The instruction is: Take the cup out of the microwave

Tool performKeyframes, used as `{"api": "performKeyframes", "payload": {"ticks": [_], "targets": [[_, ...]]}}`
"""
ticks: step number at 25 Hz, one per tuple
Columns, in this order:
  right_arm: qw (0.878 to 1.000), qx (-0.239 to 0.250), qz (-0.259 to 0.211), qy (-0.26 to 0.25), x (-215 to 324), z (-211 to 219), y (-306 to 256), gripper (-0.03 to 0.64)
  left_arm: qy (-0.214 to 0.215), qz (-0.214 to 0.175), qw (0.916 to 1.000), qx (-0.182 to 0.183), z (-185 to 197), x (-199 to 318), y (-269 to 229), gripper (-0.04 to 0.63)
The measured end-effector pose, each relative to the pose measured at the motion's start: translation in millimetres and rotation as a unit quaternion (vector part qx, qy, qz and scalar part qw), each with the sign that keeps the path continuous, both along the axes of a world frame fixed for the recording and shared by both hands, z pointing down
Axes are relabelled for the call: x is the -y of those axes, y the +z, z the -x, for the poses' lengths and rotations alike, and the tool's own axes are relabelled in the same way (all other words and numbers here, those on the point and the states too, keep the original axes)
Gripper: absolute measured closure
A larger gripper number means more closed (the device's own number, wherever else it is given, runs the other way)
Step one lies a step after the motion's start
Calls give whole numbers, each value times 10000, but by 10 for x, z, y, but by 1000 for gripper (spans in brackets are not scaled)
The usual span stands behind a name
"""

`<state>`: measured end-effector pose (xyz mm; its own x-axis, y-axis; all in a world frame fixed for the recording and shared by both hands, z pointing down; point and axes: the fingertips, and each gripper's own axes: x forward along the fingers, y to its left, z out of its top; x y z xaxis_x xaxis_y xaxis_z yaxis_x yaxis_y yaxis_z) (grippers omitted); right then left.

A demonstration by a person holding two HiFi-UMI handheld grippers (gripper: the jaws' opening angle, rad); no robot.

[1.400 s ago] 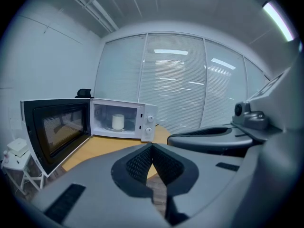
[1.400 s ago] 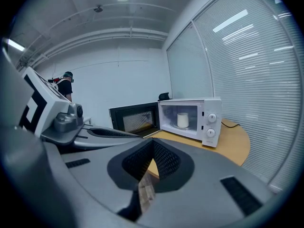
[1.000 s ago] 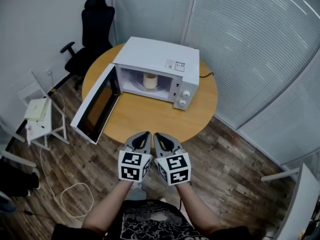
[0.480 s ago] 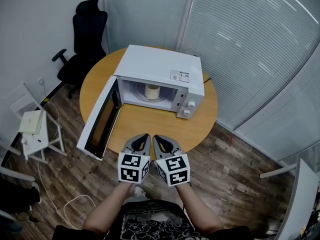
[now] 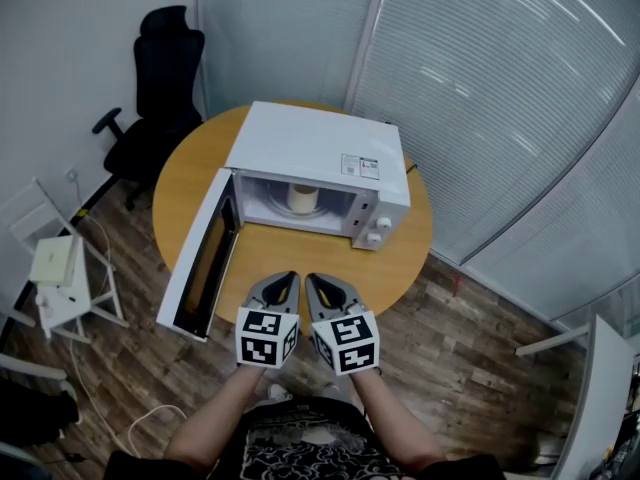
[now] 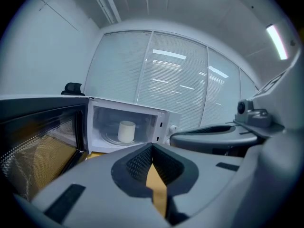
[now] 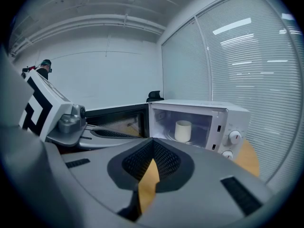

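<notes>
The sticker (image 5: pixel 359 165) on the white microwave (image 5: pixel 310 143) is too small for me to read. My forearms reach straight ahead, side by side. My left gripper (image 5: pixel 284 283) and right gripper (image 5: pixel 320 283) tip slightly down at the near edge of the round wooden table (image 5: pixel 300 253). Both pairs of jaws are pressed together on nothing. The pale, cylindrical cup (image 5: pixel 302 198) stands inside the microwave, well apart from my tongs. The microwave's dark-windowed door (image 5: pixel 200 258) hangs open to the left.
</notes>
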<state>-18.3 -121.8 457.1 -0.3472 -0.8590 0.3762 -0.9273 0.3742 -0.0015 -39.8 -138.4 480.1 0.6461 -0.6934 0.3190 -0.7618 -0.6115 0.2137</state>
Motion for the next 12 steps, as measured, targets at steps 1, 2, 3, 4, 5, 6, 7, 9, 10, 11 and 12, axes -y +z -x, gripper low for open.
{"api": "performKeyframes", "payload": {"ticks": [1,2,3,4,5,6,7,9,10,11,12], "targets": [[10000,7,-8,17,33,-18,4,601,17,-5,10000,4,-21,34,5,586],[10000,16,-13,35,67,-37,10,601,28,-5,10000,8,-41,71,12,586],[10000,29,-16,52,105,-58,16,601,33,-4,10000,13,-62,111,19,586],[10000,42,-18,64,146,-82,22,601,35,-3,10000,16,-85,157,25,586],[10000,54,-22,69,189,-109,28,601,36,-4,10000,18,-113,204,30,586],[10000,63,-28,64,234,-136,35,601,35,-10,10000,21,-145,250,38,586],[10000,72,-36,50,279,-160,46,601,27,-17,10000,26,-177,297,47,586],[9999,94,-49,-3,379,-209,69,601,-16,-26,10000,36,-245,402,66,586],[9999,112,-50,-34,434,-237,78,601,-48,-29,10000,41,-280,460,71,586],[9999,132,-49,-65,491,-268,82,601,-82,-32,10000,46,-315,520,72,586],[9998,155,-48,-94,547,-302,83,601,-115,-36,9999,50,-351,576,70,586]]}}
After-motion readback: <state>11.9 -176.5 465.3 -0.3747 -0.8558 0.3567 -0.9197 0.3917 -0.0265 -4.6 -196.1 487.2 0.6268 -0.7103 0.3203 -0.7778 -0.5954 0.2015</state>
